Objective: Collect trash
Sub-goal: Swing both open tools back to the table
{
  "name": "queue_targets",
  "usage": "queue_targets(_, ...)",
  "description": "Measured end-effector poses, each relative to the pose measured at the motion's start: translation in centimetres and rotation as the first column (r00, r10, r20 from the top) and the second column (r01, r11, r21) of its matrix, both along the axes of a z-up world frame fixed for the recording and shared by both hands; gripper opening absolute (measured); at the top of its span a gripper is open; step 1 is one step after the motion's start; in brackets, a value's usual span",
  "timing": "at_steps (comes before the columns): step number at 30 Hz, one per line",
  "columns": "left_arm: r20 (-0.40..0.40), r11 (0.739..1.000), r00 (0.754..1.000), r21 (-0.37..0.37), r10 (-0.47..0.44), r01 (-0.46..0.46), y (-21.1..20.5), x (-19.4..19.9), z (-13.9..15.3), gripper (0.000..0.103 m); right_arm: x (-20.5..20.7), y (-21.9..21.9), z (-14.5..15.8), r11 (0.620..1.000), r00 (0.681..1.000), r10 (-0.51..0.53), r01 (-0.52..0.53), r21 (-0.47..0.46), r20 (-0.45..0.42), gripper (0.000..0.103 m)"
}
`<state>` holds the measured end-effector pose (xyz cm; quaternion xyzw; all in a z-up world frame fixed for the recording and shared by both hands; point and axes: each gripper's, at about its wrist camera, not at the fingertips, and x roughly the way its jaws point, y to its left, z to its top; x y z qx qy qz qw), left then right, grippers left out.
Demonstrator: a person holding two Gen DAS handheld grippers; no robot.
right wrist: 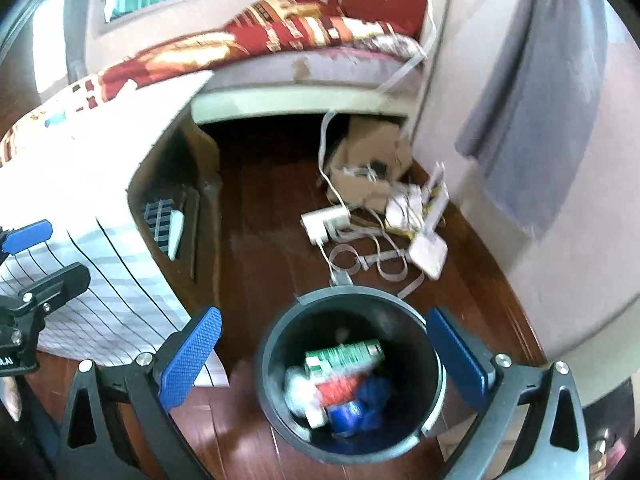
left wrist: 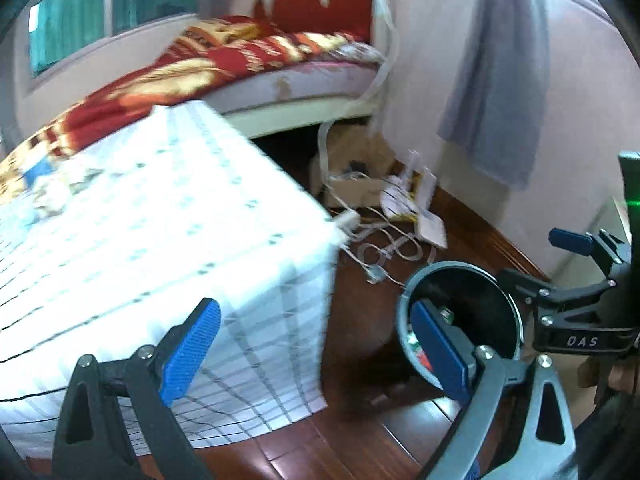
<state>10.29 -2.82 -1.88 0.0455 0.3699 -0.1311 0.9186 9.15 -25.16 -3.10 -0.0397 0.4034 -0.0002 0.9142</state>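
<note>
We see the dark round trash bin (right wrist: 351,368) low in the centre of the right wrist frame, standing on the wooden floor (right wrist: 272,240), and at the lower right of the left wrist frame. It already holds rubbish: a green-and-white carton (right wrist: 344,354), something red and white (right wrist: 338,388), and a crumpled blue item (right wrist: 374,398). The frames are blurred, so we cannot name these more closely.

Our right hand-held gripper (right wrist: 322,360) is spread wide and empty, its blue pads either side of the bin mouth, apparently above it rather than touching. Our left hand-held gripper (left wrist: 316,356) is likewise released and holds nothing, one pad over the white checked cloth (left wrist: 160,240) draped on the table, the other in front of the bin.

We judge the bin to be light, stiff plastic with a smooth, somewhat slippery wall. Its body looks too wide to span, so the best hold is probably a pinch on the rim, one pad inside and one outside. The load looks small and loose, so tilting could spill it. The carton should crush under a firm squeeze; the blue item looks soft.

At the centre right of both frames, near the wall, lie white cables (right wrist: 360,256), a white adapter block (right wrist: 326,220) and a cardboard box (right wrist: 372,152) by the bed (right wrist: 300,72). Whether any of that counts as trash we cannot tell.
</note>
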Motion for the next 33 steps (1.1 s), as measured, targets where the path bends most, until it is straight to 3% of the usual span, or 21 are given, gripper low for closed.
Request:
queue_targets(5, 0.039, 0.992, 0.992, -0.024, 0.124, -0.123, 5.4, 0.1, 1.5, 0.097, 1.7, 4.3, 2.3, 0.994, 0.995, 0.077, -0.082, 0.076, 0.066, 0.103)
queue_targets(10, 0.064, 0.973, 0.971, -0.03, 0.229, -0.227, 10.9, -0.3, 2.4, 0.097, 3.7, 9.2, 3.4, 0.978, 0.985, 0.162, -0.168, 0.121, 0.061, 0.103)
queue_targets(14, 0.062, 0.949, 0.947, -0.055, 0.314, -0.311, 16.0, -0.5, 2.6, 0.097, 5.0, 14.0, 4.8, 0.965, 0.97, 0.231, -0.238, 0.106, 0.075, 0.103)
queue_targets(20, 0.079, 0.903, 0.9, -0.032, 0.429, -0.428, 22.1, 0.0, 3.1, 0.093, 7.6, 19.9, 6.4, 0.936, 0.94, 0.327, -0.337, 0.101, 0.102, 0.103)
queue_targets(24, 0.077, 0.882, 0.878, -0.028, 0.472, -0.471, 25.6, 1.5, 3.3, 0.089, 9.9, 23.0, 7.1, 0.922, 0.927, 0.36, -0.37, 0.114, 0.103, 0.103)
queue_targets(33, 0.05, 0.866, 0.865, -0.045, 0.5, -0.498, 29.6, 5.5, 2.9, 0.081, 15.2, 26.6, 6.2, 0.918, 0.923, 0.378, -0.385, 0.1, 0.076, 0.103)
